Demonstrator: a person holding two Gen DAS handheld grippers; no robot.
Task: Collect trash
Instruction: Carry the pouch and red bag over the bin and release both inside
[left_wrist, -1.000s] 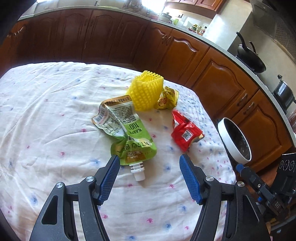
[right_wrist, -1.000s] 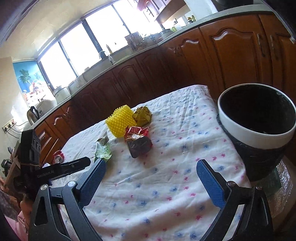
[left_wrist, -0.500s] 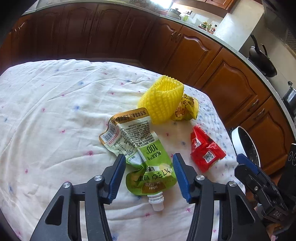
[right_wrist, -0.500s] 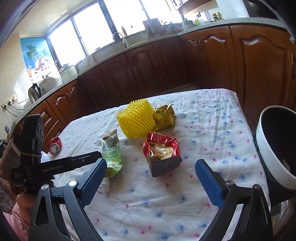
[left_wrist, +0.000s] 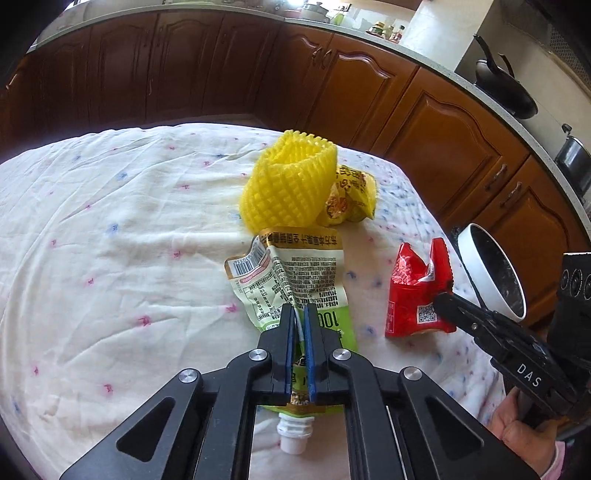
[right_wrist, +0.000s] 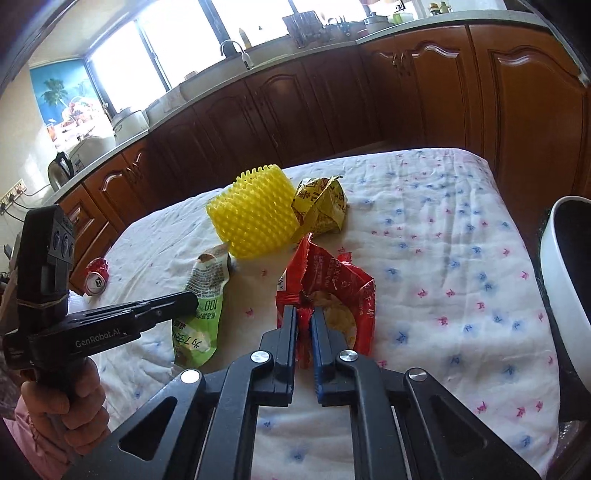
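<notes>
My left gripper (left_wrist: 300, 317) is shut on the green spouted drink pouch (left_wrist: 295, 280), which lies on the white cloth-covered table (left_wrist: 110, 258); it also shows in the right wrist view (right_wrist: 201, 314). My right gripper (right_wrist: 304, 315) is shut on the torn red snack wrapper (right_wrist: 332, 280), also seen in the left wrist view (left_wrist: 417, 295). A yellow foam fruit net (left_wrist: 288, 184) and a crumpled yellow wrapper (left_wrist: 351, 199) lie behind them.
A black bin with a white rim (right_wrist: 565, 273) stands off the table's right edge, also in the left wrist view (left_wrist: 491, 273). A crushed red can (right_wrist: 96, 277) lies at the far left of the table. Wooden kitchen cabinets (right_wrist: 332, 96) surround the table.
Both grippers moved forward and closed, the left onto the green pouch, the right onto the red wrapper. Both were open half a second ago.
</notes>
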